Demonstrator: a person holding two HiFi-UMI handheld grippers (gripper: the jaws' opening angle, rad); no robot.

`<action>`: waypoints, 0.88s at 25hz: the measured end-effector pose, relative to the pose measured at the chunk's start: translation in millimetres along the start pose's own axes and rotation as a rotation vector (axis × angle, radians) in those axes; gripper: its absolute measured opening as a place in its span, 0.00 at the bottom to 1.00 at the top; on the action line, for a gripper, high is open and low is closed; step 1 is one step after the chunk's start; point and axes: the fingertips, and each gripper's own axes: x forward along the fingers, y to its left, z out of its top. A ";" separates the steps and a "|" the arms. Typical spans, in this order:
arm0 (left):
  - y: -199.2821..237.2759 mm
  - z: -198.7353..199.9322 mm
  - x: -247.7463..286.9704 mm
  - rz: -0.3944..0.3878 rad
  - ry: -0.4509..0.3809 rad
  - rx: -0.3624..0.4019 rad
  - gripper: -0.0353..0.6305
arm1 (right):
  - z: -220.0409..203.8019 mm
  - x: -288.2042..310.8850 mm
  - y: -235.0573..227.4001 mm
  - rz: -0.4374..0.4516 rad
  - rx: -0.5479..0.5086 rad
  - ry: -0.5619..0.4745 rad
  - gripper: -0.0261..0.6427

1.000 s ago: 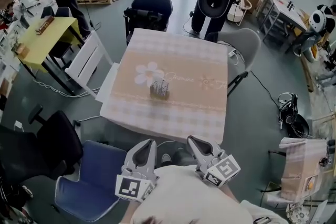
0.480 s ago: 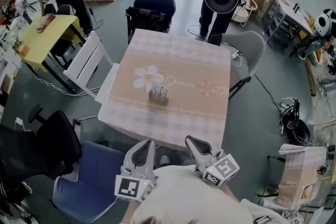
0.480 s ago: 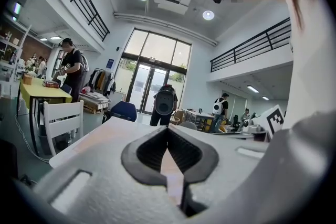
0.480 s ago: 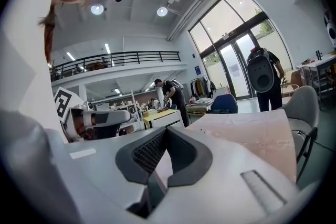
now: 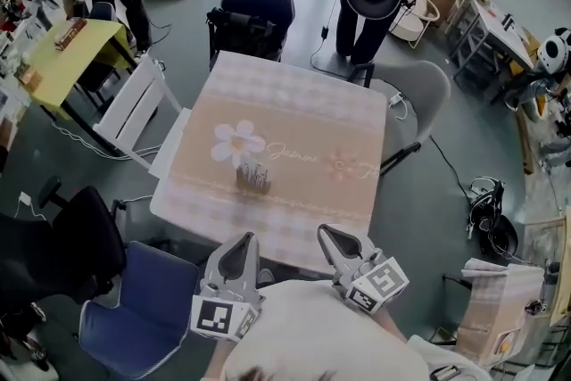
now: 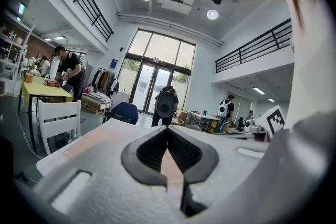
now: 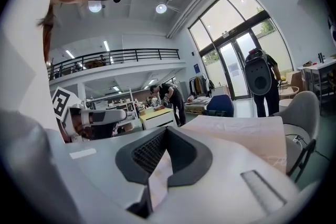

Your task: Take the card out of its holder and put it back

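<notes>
My left gripper (image 5: 242,239) and my right gripper (image 5: 327,231) were both closed tip to tip with nothing between them. I held them close to my chest, short of the near edge of the square table under its pink checked cloth (image 5: 303,116). The small grey card holder (image 5: 253,184) stood around the table's middle, on the near side of the white flower print (image 5: 234,141) and well apart from both tools. The pale card (image 5: 254,168) stood upright in it. I judged the card light, thin and easily bent, best pinched by its exposed top edge. The holder looked light enough to need steadying.
</notes>
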 end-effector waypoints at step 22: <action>16.6 3.1 25.7 0.017 0.011 0.010 0.05 | 2.5 17.1 -26.1 -0.004 0.021 -0.009 0.03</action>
